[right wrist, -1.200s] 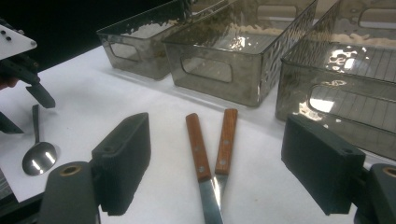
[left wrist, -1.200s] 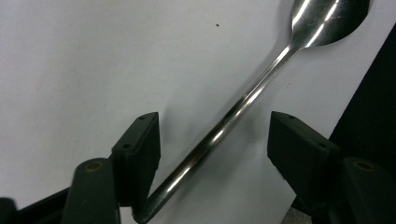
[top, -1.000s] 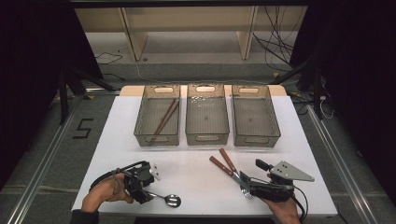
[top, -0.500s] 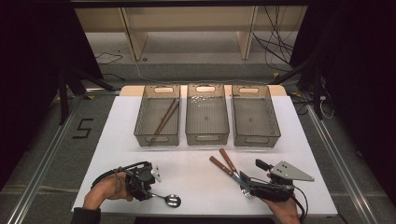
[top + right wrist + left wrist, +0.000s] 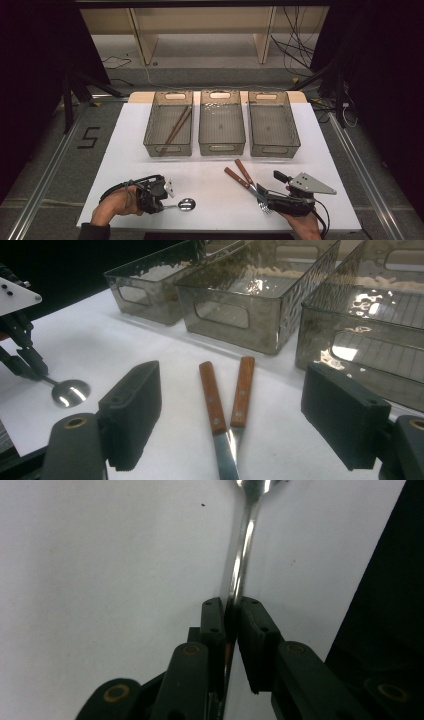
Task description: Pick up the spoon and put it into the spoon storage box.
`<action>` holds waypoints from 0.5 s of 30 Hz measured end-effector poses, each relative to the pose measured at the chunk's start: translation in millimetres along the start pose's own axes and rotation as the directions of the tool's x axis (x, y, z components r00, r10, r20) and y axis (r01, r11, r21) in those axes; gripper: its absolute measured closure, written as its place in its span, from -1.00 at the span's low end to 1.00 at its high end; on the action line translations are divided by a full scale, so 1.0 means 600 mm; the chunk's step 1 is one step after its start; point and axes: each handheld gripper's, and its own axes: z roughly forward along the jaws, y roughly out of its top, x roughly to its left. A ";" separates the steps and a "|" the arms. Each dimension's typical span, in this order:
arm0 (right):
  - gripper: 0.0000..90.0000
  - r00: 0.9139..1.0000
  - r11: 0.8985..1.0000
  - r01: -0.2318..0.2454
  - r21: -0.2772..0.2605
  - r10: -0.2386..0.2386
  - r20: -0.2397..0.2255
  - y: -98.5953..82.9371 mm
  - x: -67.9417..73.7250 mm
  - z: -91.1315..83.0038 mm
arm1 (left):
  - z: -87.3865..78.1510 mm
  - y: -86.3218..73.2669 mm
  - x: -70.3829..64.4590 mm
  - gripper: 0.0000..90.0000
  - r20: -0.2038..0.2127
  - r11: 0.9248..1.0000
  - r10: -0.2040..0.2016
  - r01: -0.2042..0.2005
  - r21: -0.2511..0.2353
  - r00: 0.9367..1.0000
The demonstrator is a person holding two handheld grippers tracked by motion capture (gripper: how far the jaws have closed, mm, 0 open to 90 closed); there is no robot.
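Left gripper (image 5: 231, 611) fingers clenched on spoon (image 5: 184, 204) handle, bowl resting on worktop (image 5: 210, 170). Right gripper (image 5: 230, 425) fingers released, straddling two wooden-handled utensils (image 5: 227, 395).

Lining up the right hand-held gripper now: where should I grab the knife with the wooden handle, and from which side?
Probably take the knife across its wooden handle, coming from the near end along its length. It lies flat beside the fork, whose handle angles in until the two nearly meet at the blades; the handles spread apart farther out, leaving room for a jaw. The right hand-held gripper stands open, already straddling both.
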 end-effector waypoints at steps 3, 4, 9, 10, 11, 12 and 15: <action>-0.45 1.000 1.000 0.001 0.002 -0.001 0.000 0.000 0.000 0.000 | 0.000 0.000 0.000 0.84 -0.003 1.000 0.001 -0.001 -0.004 1.000; -0.45 1.000 1.000 -0.001 0.000 0.001 0.000 0.000 0.000 0.000 | 0.000 0.000 0.000 0.84 -0.005 1.000 0.002 -0.002 -0.006 1.000; -0.45 1.000 1.000 0.002 0.000 -0.002 0.002 0.000 0.000 0.000 | 0.001 0.001 -0.001 0.86 -0.006 1.000 -0.012 0.012 -0.022 1.000; -0.45 1.000 1.000 0.002 0.000 -0.002 0.002 0.000 0.000 0.000 | 0.001 0.001 -0.001 0.86 -0.007 1.000 -0.012 0.012 -0.022 1.000; -0.45 1.000 1.000 0.001 0.001 -0.001 0.002 0.000 0.000 0.000 | 0.000 0.001 -0.001 0.86 -0.011 1.000 -0.011 0.011 -0.023 1.000; -0.45 1.000 1.000 0.002 0.000 -0.002 0.002 0.000 0.000 0.000 | 0.000 0.002 0.000 0.86 -0.010 1.000 -0.012 0.012 -0.021 1.000; -0.45 1.000 1.000 -0.001 -0.001 0.001 0.001 0.000 0.000 0.000 | 0.000 0.003 0.000 0.86 -0.019 0.999 -0.030 0.030 -0.034 0.999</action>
